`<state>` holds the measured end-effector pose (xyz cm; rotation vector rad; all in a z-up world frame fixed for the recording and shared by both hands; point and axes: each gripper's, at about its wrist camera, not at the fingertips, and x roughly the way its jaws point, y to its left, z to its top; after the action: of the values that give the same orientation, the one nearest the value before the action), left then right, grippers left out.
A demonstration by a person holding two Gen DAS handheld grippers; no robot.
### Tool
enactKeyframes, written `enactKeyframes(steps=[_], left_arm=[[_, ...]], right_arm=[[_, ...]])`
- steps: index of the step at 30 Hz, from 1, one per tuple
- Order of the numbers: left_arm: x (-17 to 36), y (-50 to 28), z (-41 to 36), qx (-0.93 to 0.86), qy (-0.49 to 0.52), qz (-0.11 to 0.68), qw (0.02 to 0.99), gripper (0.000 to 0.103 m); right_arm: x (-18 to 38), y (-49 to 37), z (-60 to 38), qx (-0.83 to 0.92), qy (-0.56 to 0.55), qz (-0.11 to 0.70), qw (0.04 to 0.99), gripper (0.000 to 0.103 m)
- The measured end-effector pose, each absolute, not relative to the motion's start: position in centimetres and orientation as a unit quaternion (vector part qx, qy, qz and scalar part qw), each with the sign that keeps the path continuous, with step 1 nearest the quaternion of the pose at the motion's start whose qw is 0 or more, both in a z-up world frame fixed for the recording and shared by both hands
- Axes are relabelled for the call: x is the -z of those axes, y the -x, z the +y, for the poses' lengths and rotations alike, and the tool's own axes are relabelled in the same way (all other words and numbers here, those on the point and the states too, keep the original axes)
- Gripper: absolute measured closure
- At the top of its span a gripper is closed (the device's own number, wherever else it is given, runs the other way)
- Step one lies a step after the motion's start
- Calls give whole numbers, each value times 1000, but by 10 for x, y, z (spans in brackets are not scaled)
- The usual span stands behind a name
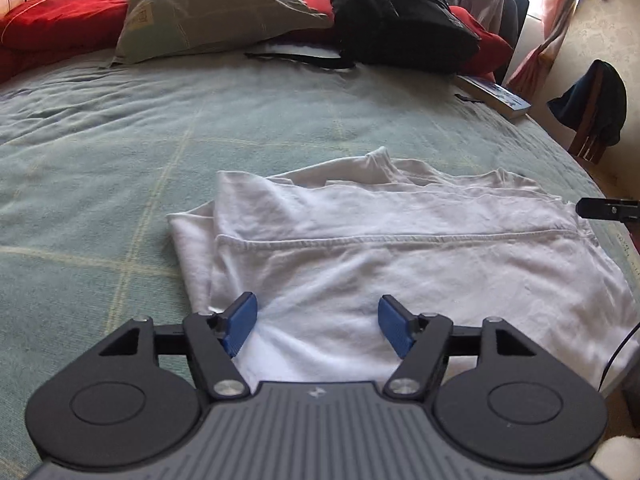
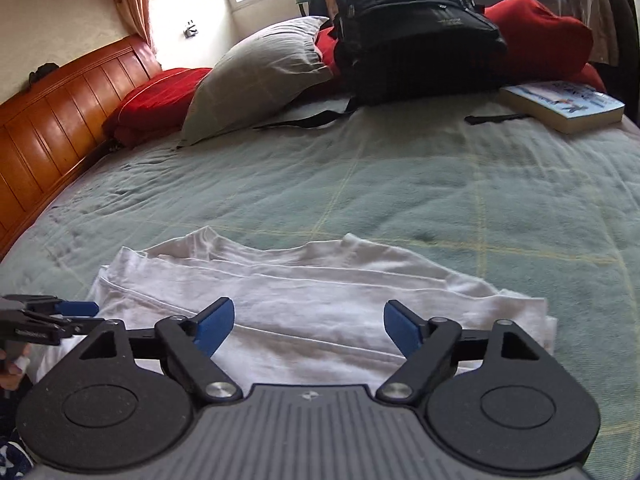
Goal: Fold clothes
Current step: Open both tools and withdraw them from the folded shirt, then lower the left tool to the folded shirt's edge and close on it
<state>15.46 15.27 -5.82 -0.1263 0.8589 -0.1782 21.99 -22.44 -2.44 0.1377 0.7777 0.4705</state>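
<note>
Lying on the near part of the bed (image 1: 120,128), the white garment (image 1: 400,248) is already doubled over itself: several stacked layers and a stitched hem running left to right across the top, with what looks like a collar or sleeve edge poking out at the far side. Shape is a rough rectangle, edges not squared; left end shows offset layers.

Left claw (image 1: 318,324): blue pads spread wide, hovering over the near edge of the garment, gripping nothing. Right claw (image 2: 308,326): same, pads wide apart over the garment's near edge, nothing held. In the left view the right claw's tip sits at the garment's right end.

Judgement: at least one fold is in. Can't tell whether this is the final bundle just released or a mid-stage with another fold to come; both fit. Layers look loose, so any further fold could drag them askew.

Far side of the bed: grey pillow (image 1: 216,8), red bedding (image 1: 60,20), black backpack (image 2: 412,28), a book (image 2: 564,106). None near the garment.
</note>
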Motion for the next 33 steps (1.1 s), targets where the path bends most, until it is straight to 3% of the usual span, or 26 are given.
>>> enactKeyframes(steps=[6,10,18,25,33], left_arm=[[38,-124,151,116,71,407,903,28],[60,-111,155,114,92,423,894,28],[26,-99,169,97,106,413,900,28],[23,-100,199,70,160,406,897,28],[37,-104,215,67,201,413,886,26]], right_arm=[[25,-217,-215,-236,-71,383,890,15],[30,-214,-205,-246,-70,393,883,14],[25,-201,-186,-279,-77,406,867,8],[30,-202,-150,-329,-130,447,822,0],[56,-220,-106,-333,-190,498,778,0]])
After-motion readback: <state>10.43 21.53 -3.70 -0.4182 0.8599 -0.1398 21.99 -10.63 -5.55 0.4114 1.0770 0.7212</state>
